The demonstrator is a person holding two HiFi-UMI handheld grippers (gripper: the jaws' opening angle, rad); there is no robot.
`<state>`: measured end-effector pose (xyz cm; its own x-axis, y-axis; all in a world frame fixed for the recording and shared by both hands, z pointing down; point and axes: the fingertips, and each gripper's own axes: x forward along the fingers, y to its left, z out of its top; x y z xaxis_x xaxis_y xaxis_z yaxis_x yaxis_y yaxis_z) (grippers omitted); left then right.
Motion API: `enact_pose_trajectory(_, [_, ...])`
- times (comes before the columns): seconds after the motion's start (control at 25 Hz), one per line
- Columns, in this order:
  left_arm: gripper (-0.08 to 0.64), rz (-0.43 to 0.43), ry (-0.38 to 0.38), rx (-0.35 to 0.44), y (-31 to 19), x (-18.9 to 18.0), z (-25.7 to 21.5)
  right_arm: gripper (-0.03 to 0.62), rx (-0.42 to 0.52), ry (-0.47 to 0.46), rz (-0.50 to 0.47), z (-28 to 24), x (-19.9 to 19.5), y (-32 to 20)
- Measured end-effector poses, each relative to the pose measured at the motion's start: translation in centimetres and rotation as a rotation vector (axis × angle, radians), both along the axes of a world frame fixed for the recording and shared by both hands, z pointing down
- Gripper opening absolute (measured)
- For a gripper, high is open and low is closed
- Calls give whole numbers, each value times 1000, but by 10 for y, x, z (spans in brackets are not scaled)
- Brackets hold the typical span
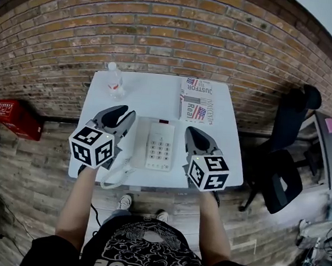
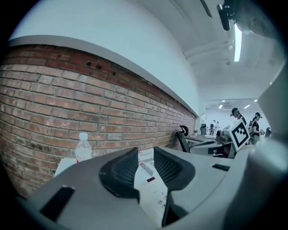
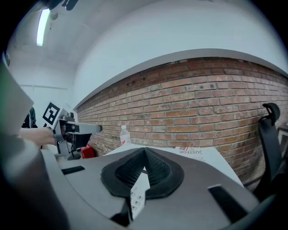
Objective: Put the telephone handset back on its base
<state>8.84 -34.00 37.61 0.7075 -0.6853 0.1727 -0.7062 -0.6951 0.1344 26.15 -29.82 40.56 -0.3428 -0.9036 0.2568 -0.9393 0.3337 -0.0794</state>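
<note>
Brick wall is backing a white table (image 1: pixel 158 93) in the head view, where the handset (image 1: pixel 141 146) seems to be lying in its cradle at nine o'clock on the base (image 1: pixel 160 146); judging it light, stiff, slippery plastic, best gripped mid-bar. Left gripper view: left gripper (image 2: pixel 145 155) is hanging released, empty. Right gripper view: right gripper (image 3: pixel 144 150) is hovering clenched on nothing

I read this as an open-plan office or lab workroom. Evidence: bare brick wall (image 1: pixel 164 30), plank floor (image 1: pixel 29 163), and a white table (image 1: pixel 146 98) carrying a desk telephone (image 1: pixel 160 149). Black office chairs (image 1: pixel 282 180) stand to its right. Strip lights (image 2: pixel 237 42) run along a white ceiling. Further desks (image 2: pixel 204 140) sit down the room, with people (image 2: pixel 235 113) standing at them.
</note>
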Motion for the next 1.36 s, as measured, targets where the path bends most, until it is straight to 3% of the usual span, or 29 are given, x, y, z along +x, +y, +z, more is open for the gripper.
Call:
enact_pose_trajectory(0.28, [25, -23, 61, 43, 1, -21, -16, 0, 25, 23, -23, -10, -6, -2])
enact_pose_trajectory(0.52, [11, -92, -1, 32, -1, -39, -1, 0, 33, 45, -38, -9, -10, -2])
enact_pose_trajectory(1.36, [8, -135, -35, -28, 1, -39, 17, 0, 37, 55, -36, -14, -8, -1])
